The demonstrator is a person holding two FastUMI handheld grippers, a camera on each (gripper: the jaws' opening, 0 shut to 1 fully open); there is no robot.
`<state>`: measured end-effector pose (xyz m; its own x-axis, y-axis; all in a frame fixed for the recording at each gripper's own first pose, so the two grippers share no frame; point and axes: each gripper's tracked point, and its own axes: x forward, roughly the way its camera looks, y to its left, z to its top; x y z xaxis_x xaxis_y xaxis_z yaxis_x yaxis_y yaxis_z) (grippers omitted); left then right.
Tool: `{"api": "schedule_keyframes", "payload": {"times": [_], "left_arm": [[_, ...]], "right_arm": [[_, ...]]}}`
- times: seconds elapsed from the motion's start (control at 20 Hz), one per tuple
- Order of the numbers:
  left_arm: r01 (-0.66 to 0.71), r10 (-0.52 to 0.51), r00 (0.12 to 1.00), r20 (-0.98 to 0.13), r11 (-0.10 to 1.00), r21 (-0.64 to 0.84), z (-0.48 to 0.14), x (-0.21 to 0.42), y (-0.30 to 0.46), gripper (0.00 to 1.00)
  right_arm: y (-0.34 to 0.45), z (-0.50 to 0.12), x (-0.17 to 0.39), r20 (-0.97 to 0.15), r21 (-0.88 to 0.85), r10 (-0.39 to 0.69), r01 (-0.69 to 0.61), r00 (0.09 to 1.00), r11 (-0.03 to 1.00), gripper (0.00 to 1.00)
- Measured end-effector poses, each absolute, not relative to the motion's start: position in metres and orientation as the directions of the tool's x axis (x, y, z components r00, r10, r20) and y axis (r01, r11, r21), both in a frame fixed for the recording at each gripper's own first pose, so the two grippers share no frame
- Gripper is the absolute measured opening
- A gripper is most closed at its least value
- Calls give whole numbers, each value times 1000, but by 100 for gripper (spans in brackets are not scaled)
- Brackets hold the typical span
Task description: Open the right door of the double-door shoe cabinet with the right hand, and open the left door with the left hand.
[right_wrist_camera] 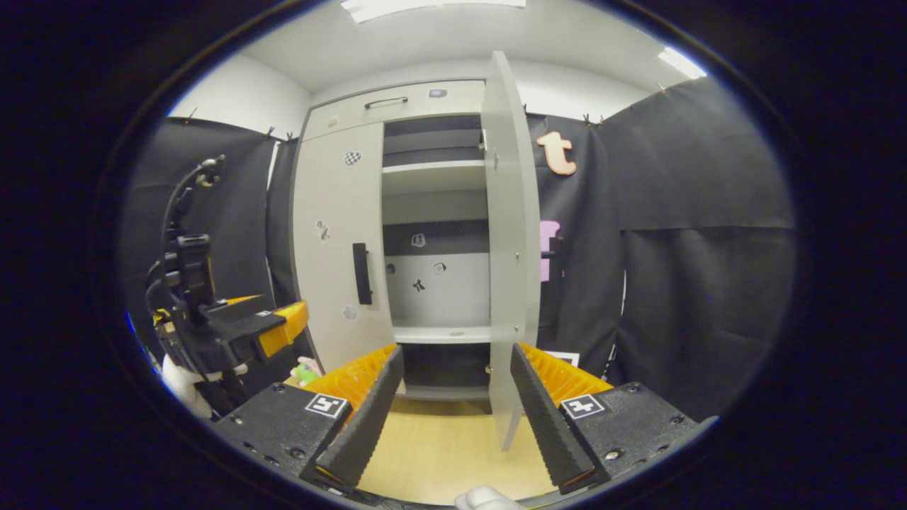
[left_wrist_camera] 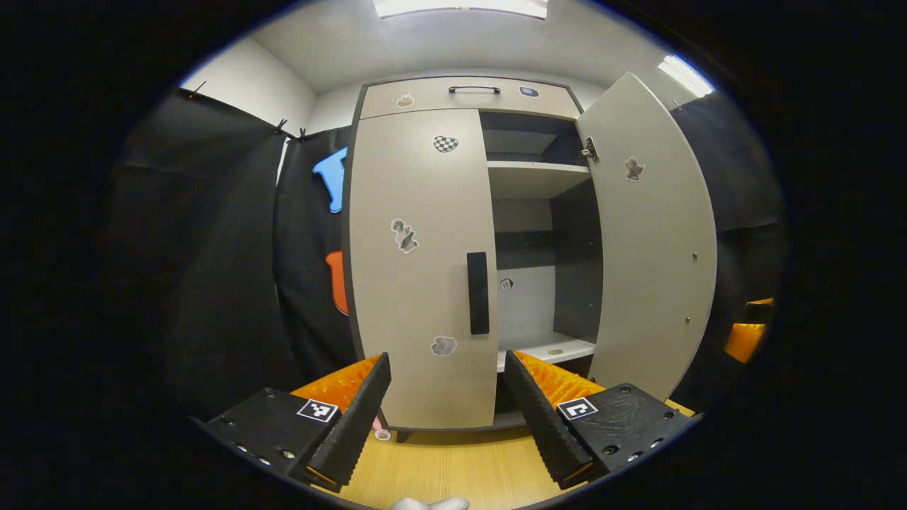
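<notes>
In my left gripper view, my left hand-held gripper (left_wrist_camera: pixel 446 397) stands wide open with nothing between its fingers, held off in front of the shoe cabinet (left_wrist_camera: pixel 468 95), which stands on the wooden floor (left_wrist_camera: pixel 453 460). The left door (left_wrist_camera: pixel 418 269) is closed, flush with the cabinet front, and its dark vertical handle (left_wrist_camera: pixel 478 292) sits at the door's inner edge, just above the gap between my fingers but well apart from them. The right door (left_wrist_camera: pixel 652 241) is swung out on its hinge, baring the pale shelves (left_wrist_camera: pixel 537 177) and the dark inner wall. A drawer with a bar pull (left_wrist_camera: pixel 474 89) runs across the cabinet's top.

In my right gripper view, my right hand-held gripper (right_wrist_camera: pixel 457 393) is likewise spread wide and holds nothing. The open right door (right_wrist_camera: pixel 506 234) shows nearly edge-on, its lower edge hanging between my fingers yet touching neither. The closed left door (right_wrist_camera: pixel 336 241) with its handle (right_wrist_camera: pixel 362 273) lies further left. At the left edge of that view, my left hand-held gripper (right_wrist_camera: pixel 283 320) points toward the cabinet's left side, apart from it.
</notes>
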<state>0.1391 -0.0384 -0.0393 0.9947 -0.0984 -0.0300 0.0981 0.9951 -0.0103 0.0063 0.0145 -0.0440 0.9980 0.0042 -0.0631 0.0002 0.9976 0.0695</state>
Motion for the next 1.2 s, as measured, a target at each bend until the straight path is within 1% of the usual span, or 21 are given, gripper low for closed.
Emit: {"api": "schedule_keyframes", "payload": {"times": [0.25,0.45,0.65,1.0,1.1,1.2], "left_arm": [[153,-153,988,10,988,-25,-28,202,-60,96],[120,-120,992,31,993,7,-19,251,-64,96],[75,-75,997,35,997,4,-21,287,-63,96],[72,-72,997,-2,997,11,-32,330,-77,96],[73,-73,997,-12,997,11,-33,335,-81,92],[65,-65,998,-17,998,25,-34,341,-81,83]], "right_arm": [[19,-47,10,-85,46,-44,48,995,998,94],[14,-47,13,-95,43,-75,79,993,996,94],[7,-47,13,-98,46,-102,107,990,993,94],[4,-49,22,-122,39,-97,102,988,994,95],[4,-49,24,-126,37,-95,100,988,994,95],[2,-50,25,-128,33,-91,96,988,995,95]]}}
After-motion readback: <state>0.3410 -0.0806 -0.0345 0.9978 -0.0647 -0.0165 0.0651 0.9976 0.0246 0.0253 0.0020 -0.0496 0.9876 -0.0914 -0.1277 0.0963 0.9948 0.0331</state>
